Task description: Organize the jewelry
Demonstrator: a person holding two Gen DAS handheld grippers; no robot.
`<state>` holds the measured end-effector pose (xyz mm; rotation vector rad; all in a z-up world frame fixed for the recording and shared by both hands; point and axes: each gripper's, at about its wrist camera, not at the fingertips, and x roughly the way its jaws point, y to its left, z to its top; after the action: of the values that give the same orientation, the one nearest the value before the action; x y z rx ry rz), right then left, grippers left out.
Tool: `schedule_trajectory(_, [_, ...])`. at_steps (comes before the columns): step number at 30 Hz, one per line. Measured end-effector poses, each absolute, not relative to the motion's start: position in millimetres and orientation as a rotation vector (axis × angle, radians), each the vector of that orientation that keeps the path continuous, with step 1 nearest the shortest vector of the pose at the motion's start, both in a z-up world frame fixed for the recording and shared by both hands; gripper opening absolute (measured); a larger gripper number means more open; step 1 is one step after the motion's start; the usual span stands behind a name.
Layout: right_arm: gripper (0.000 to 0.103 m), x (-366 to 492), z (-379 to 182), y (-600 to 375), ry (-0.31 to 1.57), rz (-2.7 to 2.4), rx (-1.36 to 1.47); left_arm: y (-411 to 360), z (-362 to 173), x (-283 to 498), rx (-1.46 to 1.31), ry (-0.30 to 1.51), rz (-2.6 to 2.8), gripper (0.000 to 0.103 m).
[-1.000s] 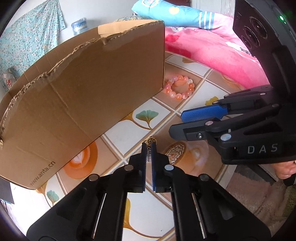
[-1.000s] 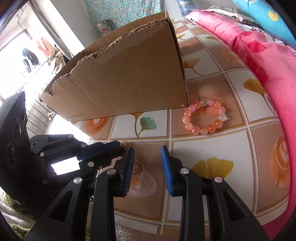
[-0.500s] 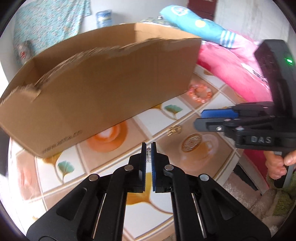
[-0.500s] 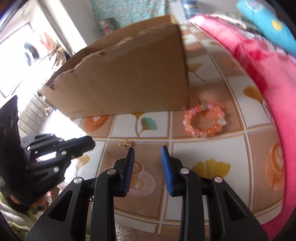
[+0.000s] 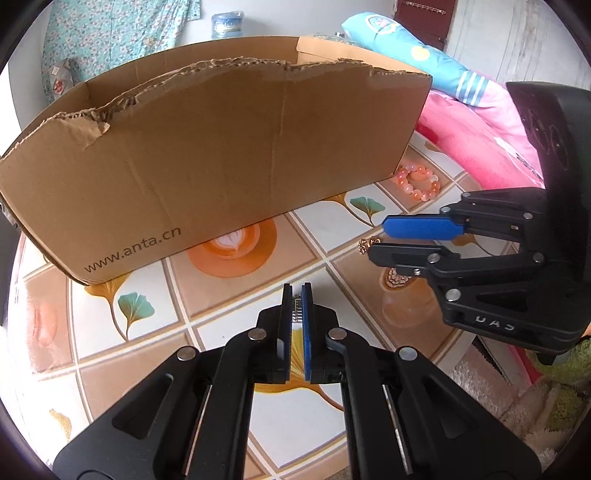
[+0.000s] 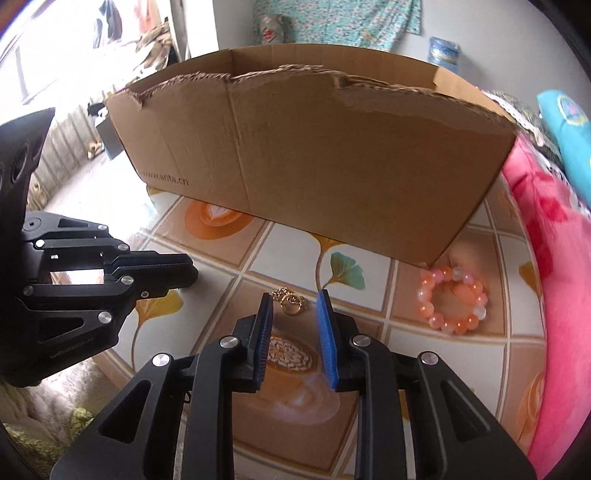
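Up front, the cardboard box (image 5: 229,155) stands along the far side of the patterned table (image 5: 147,332), its torn rim open upward, "www.anta.cn" printed low on its near wall. Bare table lies between box and grippers. The left gripper (image 5: 296,295) is clamped on a small silvery chain piece (image 5: 296,308). The right gripper (image 6: 293,314) stands apart just behind a gold chain (image 6: 290,301). A pink bead bracelet (image 6: 452,301) lies flat beside the box's right corner.

Pink blanket (image 5: 476,136) bunched along the table's (image 5: 229,325) far edge, a blue striped pillow (image 5: 406,59) resting above it. Floral curtain (image 6: 343,18) hangs behind, water jug (image 5: 227,24) beside it.
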<state>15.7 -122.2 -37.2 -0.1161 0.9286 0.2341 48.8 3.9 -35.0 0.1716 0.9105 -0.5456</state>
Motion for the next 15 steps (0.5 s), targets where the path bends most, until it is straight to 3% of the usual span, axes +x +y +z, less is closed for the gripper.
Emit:
schedule_trajectory(5, [0.018,19.6,-35.8,-122.4,0.935,0.250,-0.122,4.1,-35.3,49.1,0.164,0.909,-0.550,0.004])
schedule_trajectory(7, [0.013,21.7,-35.0,-121.5,0.940,0.260,-0.120,4.1,-35.4,49.1,0.165,0.909,-0.552,0.004])
schedule_trajectory(15, [0.012,14.7,-29.3,-127.7,0.944,0.259,-0.090,2.4,-36.2,49.6,0.163,0.907,-0.551,0.004])
